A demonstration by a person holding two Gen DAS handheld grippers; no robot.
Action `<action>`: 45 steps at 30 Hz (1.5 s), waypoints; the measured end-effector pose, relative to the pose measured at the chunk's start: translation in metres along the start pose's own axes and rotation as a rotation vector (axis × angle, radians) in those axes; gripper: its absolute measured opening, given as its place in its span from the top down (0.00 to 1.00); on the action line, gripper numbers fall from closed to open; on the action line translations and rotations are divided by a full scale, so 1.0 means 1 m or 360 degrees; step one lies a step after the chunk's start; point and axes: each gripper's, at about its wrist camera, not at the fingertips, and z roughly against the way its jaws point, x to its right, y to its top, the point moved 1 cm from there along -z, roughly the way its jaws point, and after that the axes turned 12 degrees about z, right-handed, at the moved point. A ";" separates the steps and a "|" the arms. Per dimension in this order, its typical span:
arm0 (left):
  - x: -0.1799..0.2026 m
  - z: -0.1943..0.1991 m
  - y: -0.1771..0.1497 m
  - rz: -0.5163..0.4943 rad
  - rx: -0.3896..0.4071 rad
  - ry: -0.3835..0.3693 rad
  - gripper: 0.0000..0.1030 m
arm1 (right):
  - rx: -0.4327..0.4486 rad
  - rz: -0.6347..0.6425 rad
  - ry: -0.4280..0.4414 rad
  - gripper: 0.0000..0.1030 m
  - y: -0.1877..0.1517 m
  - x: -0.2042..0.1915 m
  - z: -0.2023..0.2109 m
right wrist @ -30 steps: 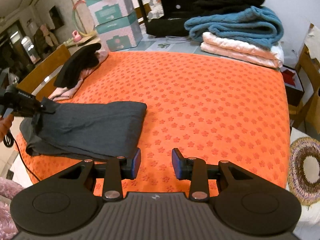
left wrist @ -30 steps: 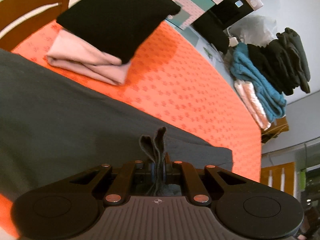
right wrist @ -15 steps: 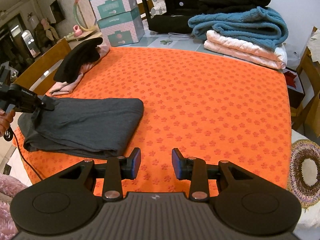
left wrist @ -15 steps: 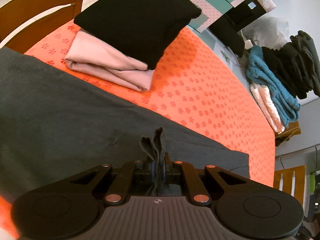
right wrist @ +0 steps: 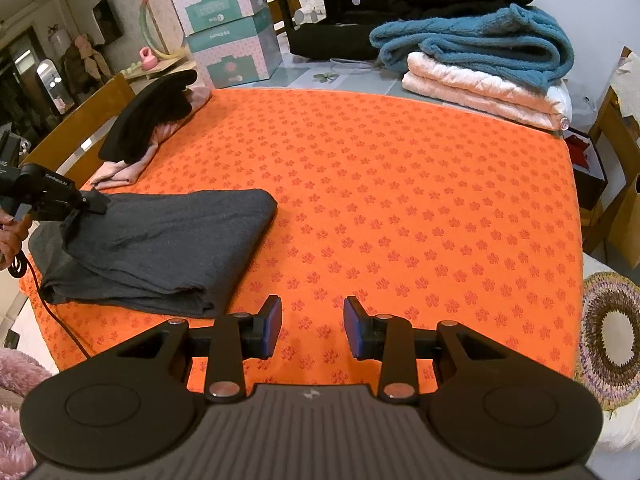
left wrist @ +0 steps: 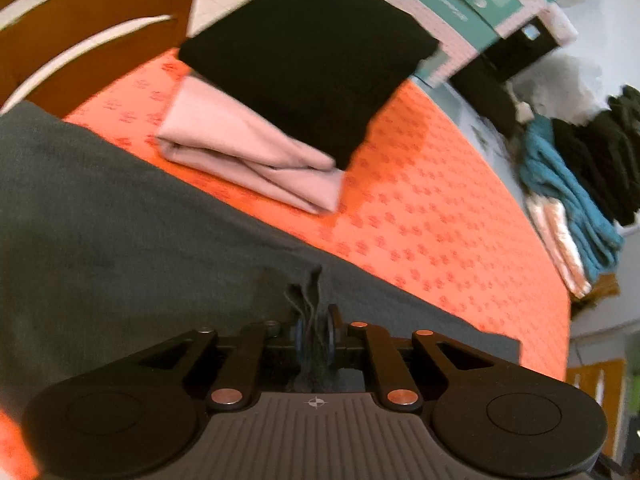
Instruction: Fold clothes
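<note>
Fabric of the dark grey garment (left wrist: pixel 120 248) sits bunched between the jaws of the left gripper (left wrist: pixel 314 336), whose pads have just eased slightly apart yet still pinch the gathered edge; the hold looks meant to carry that edge across the rest of the cloth, so the fold lands square instead of sliding. In the right wrist view the garment lies doubled over at the near left corner of the orange flower-print tablecloth (right wrist: pixel 400 200), its raised end hanging from the left gripper, which a hand (right wrist: pixel 10 236) works from beyond the table edge. The right gripper (right wrist: pixel 312 326) hovers over bare cloth just beside the garment's near fold, jaws parted with nothing between them; probably it waits to pin or smooth the fold once the left lets go.

Finished pieces are kept clear of the working area: a folded black garment (left wrist: pixel 312 60) rests on a folded pink one (left wrist: pixel 248 160) near the far left edge, close to a wooden chair back (right wrist: pixel 80 128); across the table a teal knit (right wrist: pixel 480 44) lies on a pale pink quilted piece (right wrist: pixel 480 88), beside teal and pink boxes (right wrist: pixel 224 28).
</note>
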 end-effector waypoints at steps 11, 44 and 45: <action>-0.031 0.043 -0.007 0.0184 0.0149 0.0015 0.77 | -0.0006 -0.0001 0.0003 0.60 0.000 0.001 -0.004; -0.072 0.072 -0.071 0.0285 0.0321 -0.0007 0.77 | -0.0136 0.0579 0.0293 0.59 0.030 -0.098 -0.092; -0.076 0.076 -0.071 0.0302 0.0339 -0.0004 0.77 | -0.0148 0.0600 0.0287 0.59 0.026 -0.098 -0.095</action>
